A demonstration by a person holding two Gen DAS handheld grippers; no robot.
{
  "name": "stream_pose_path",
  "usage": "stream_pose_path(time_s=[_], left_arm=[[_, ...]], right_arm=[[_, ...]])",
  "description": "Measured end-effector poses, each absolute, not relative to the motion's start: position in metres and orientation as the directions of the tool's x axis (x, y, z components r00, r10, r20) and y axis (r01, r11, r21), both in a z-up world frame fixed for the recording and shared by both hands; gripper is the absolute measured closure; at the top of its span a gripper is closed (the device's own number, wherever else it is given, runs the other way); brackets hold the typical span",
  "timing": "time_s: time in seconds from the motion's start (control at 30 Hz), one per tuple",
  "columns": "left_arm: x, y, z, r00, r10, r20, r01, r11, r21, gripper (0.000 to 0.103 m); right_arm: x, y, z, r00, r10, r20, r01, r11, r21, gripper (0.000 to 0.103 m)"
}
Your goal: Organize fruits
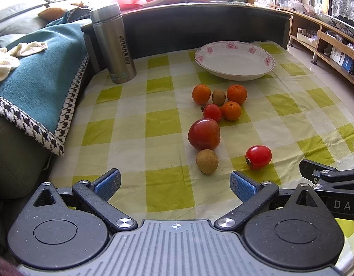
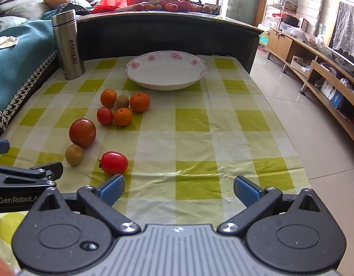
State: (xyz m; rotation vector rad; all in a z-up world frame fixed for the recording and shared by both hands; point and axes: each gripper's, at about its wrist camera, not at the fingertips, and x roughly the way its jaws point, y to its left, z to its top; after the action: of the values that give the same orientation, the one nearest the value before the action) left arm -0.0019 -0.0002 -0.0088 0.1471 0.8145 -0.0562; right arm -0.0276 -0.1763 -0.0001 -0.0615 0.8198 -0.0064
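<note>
1. Both grippers hover low over the checked tablecloth [image 2: 193,119], the left gripper [image 1: 175,184] and the right gripper [image 2: 178,189] each with jaws spread wide, holding nothing.
2. Left of the table stands a steel flask [image 1: 113,43].
3. Loose fruits cluster mid-table: oranges [image 1: 236,94], kiwis [image 1: 206,161], a large red fruit [image 1: 204,133], and small red fruits [image 2: 114,162].
4. Behind them sits the empty floral plate [image 2: 166,69].

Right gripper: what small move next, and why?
Probably ease the right gripper forward-left over the nearest red tomato. Its jaws stand open and empty, that fruit lies just past its left finger, and the plate holds nothing yet.
</note>
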Motion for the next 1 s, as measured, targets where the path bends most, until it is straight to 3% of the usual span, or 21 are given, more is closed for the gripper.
stream_pose_path(time_s=[0.3, 0.47, 1.0], left_arm=[[0.002, 0.004, -0.009, 0.68, 0.024, -0.733, 0.088, 0.99, 0.114, 0.002], [0.004, 0.006, -0.01, 0.685, 0.043, -0.727, 0.08, 0.988, 0.134, 0.003], [0.025, 0.015, -0.011, 0.672, 0.094, -0.735, 0.056, 0.983, 0.177, 0.007]], right_arm=[[-0.019, -0.17, -0.002, 0.674, 0.058, -0.736, -0.118, 0.993, -0.029, 0.004], [-0.013, -0.157, -0.003, 0.688, 0.11, -0.717, -0.224, 0.972, -0.067, 0.013], [0.025, -0.144, -0.014, 0.587, 0.306, -0.75, -0.404, 0.913, 0.057, 0.04]])
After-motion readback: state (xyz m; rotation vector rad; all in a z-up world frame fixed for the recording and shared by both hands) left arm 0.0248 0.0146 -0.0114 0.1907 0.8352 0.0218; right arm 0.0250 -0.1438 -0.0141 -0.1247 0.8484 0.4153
